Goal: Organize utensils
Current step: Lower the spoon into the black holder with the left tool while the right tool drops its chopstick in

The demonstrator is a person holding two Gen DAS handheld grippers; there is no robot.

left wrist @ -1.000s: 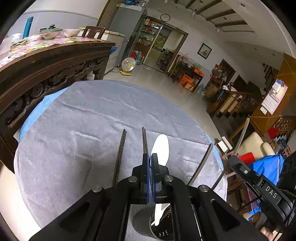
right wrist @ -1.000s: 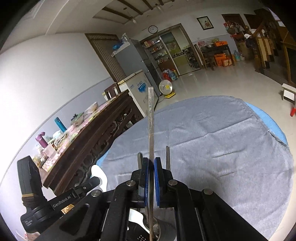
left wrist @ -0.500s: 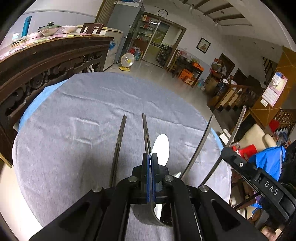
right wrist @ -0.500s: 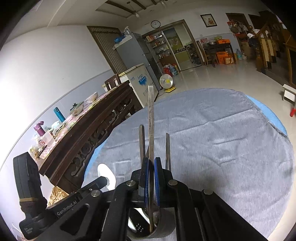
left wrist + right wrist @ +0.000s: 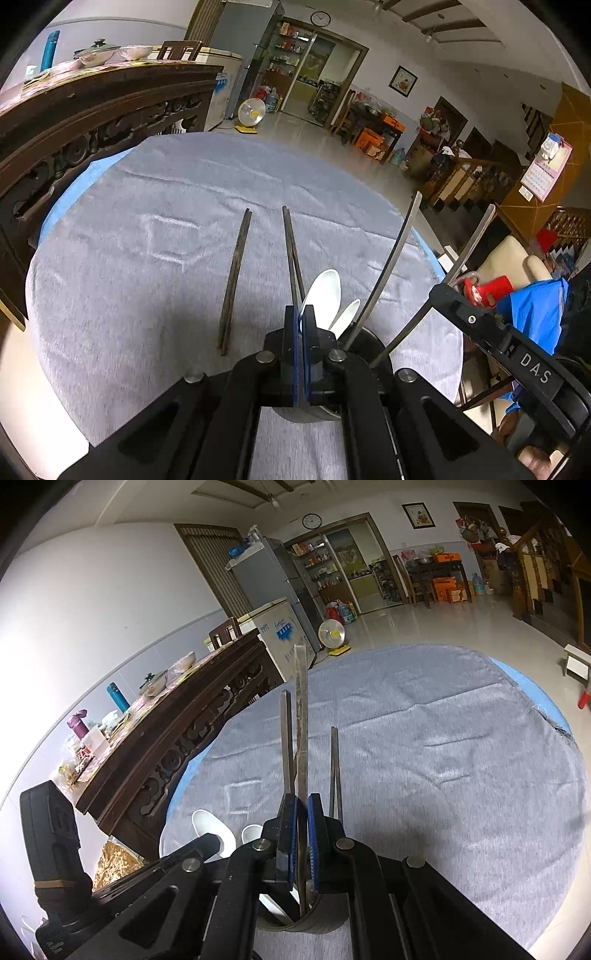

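Currently, both grippers are positioned over a round table [image 5: 122, 258] covered with a grey cloth [image 5: 443, 738].

Left gripper [image 5: 302, 317]: jaws closed, with the blue pads pressed together. A thin dark chopstick [image 5: 291, 251] projects forward from the pads; whether the pads clamp it cannot be confirmed.

Right gripper [image 5: 302, 812]: jaws closed on a flat metal chopstick [image 5: 301, 720], which stands near upright. Its lower end sits inside the cylindrical utensil holder [image 5: 325, 921].

The holder stands on the cloth directly below both grippers. It contains two white spoons [image 5: 323, 291] and several more chopsticks, which lean outward over the rim.

One dark chopstick pair [image 5: 234, 277] lies flat on the cloth, to the left of the left gripper and apart from the holder.

A carved wooden sideboard [image 5: 177, 746] stands beside the table.
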